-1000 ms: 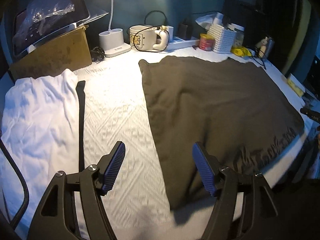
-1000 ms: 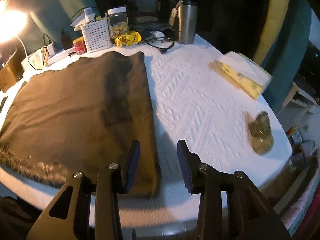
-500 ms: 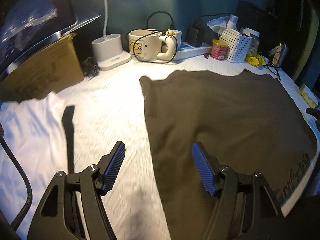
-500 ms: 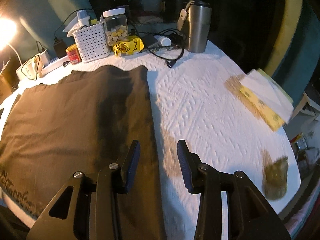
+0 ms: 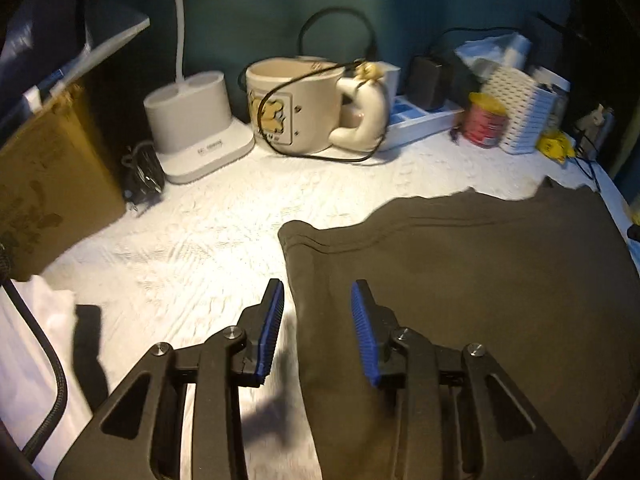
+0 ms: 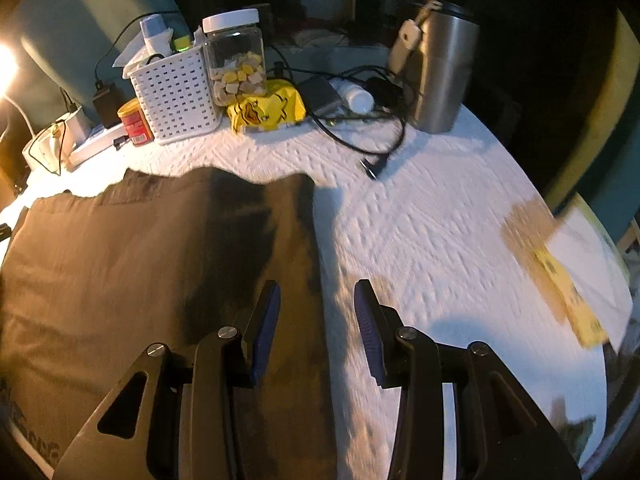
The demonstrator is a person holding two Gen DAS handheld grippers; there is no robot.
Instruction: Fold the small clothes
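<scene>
A dark brown garment (image 5: pixel 480 280) lies flat on the white textured table cover; it also shows in the right wrist view (image 6: pixel 140 272). My left gripper (image 5: pixel 318 300) is open over the garment's left edge near its far left corner, one finger on each side of the edge. My right gripper (image 6: pixel 316 300) is open over the garment's right edge, straddling it. Neither holds anything. A white garment (image 5: pixel 24 352) lies at the left edge of the left wrist view.
Along the back stand a lamp base (image 5: pixel 196 128), a cream mug (image 5: pixel 304 108), a power strip (image 5: pixel 416 114), a red tin (image 5: pixel 486 124), a white basket (image 6: pixel 176 92), a jar (image 6: pixel 236 64), a steel tumbler (image 6: pixel 444 68) and loose cables (image 6: pixel 360 128). A cardboard box (image 5: pixel 48 184) stands left. A yellow packet (image 6: pixel 560 272) lies right.
Both grippers have moved forward along the garment's side edges toward its far corners. The left gripper's jaws have narrowed but remain open.
</scene>
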